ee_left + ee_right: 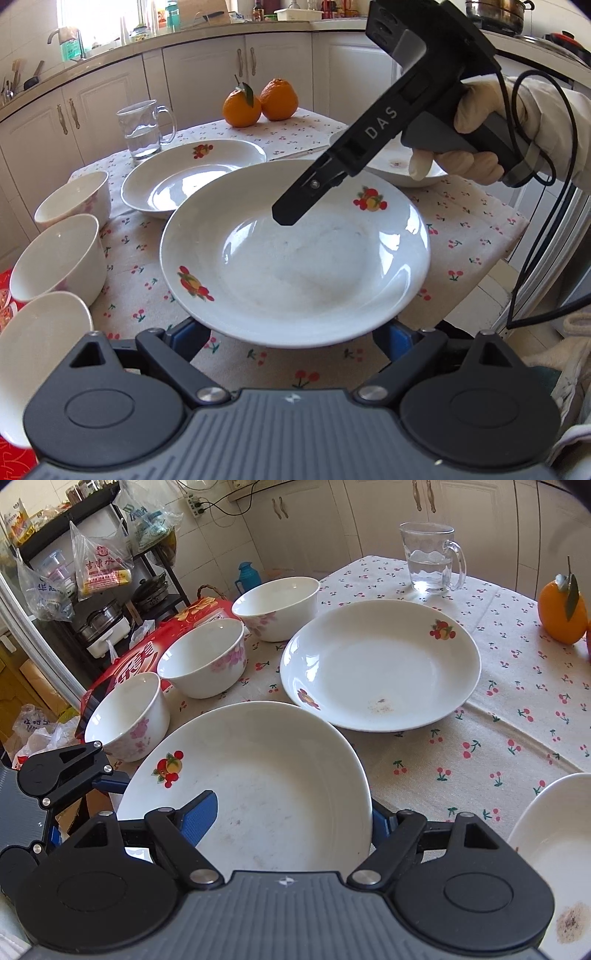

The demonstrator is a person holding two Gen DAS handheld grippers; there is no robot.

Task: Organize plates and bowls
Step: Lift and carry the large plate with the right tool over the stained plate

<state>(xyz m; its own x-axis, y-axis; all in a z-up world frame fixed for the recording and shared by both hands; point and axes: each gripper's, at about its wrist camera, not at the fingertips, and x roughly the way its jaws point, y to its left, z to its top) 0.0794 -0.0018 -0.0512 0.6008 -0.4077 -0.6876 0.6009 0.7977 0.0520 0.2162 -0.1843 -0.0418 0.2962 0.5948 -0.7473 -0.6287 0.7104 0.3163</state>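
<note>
left gripper fingers: mostly hidden under the near plate (pixel 295 254); grip cannot be told
right gripper fingers: right one hidden behind the plate rim
third plate (pixel 395 162): largely covered by the right gripper (pixel 284 214) and gloved hand (pixel 476 136); cut off by the edge in the right wrist view
nearest bowl (pixel 40 354): cut off at left edge
counter items: too small to identify

Cream cabinets (pixel 207 70) are ranged along the wall under a worktop (pixel 110 55) crowded with bottles. Daylight is let in by a window (pixel 99 14). The bench (pixel 517 686) is covered with cherry-print cloth; a black shelf rack (pixel 110 576) is hung with plastic bags.
</note>
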